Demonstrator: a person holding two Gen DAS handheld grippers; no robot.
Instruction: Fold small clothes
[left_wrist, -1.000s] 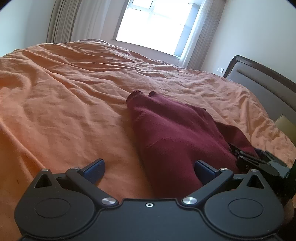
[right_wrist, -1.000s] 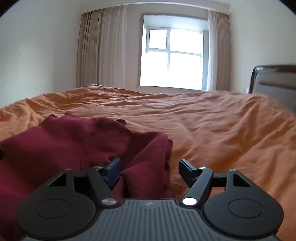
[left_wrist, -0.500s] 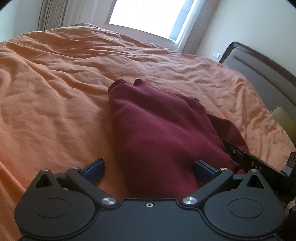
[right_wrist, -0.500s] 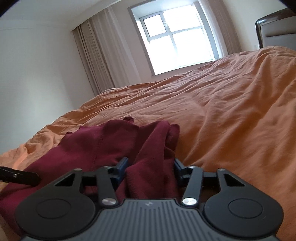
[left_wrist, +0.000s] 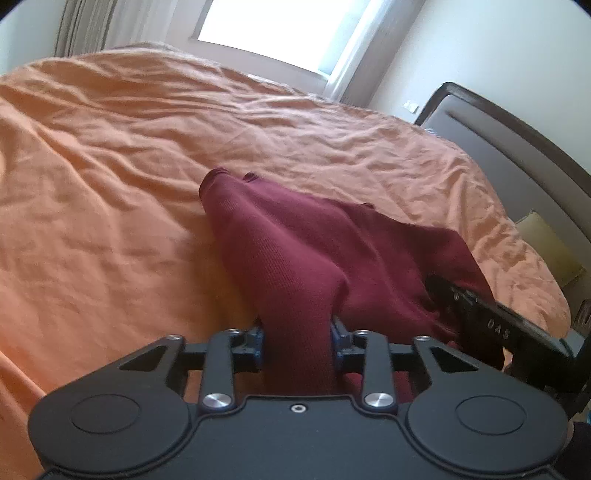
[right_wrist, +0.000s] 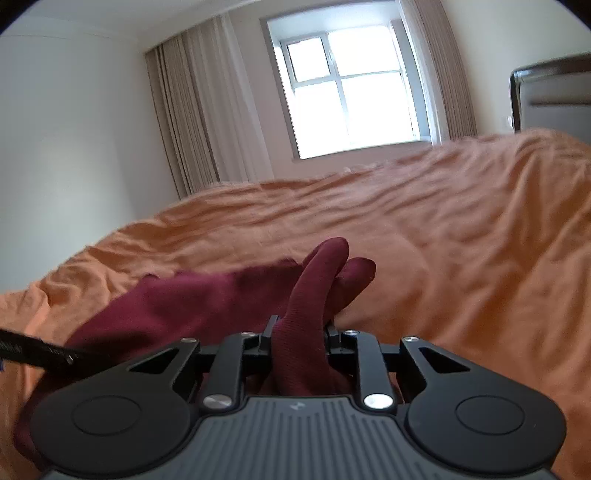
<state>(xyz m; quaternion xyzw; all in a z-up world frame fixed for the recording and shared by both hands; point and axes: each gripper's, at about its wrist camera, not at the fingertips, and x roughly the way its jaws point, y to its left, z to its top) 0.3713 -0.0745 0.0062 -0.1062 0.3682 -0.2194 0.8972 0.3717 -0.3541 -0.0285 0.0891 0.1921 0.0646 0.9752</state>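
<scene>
Left wrist view: left gripper (left_wrist: 297, 343) is clamped on a near edge of the maroon garment (left_wrist: 295, 254), blue pads (left_wrist: 257, 345) pressed in from both sides. Right gripper (left_wrist: 491, 325) is seen at the garment's right edge. Right wrist view: right gripper (right_wrist: 298, 338) is likewise closed on a bunched ridge of the same cloth (right_wrist: 207, 302), fingers narrow.

Garment is lying mid-bed on the orange bedspread (left_wrist: 110, 177), near part lifted into a peak by the two grips, far part resting flat. Fold is judged barely begun: both near corners are gripped, nothing is laid over yet, no neat stack is seen.

Cloth is fine-knit, matte, soft, draping in thick rolls; one hem is curled at the far end. Bedspread is thin, heavily wrinkled. Headboard (left_wrist: 524, 147) is dark-framed, padded grey, at far right.
</scene>
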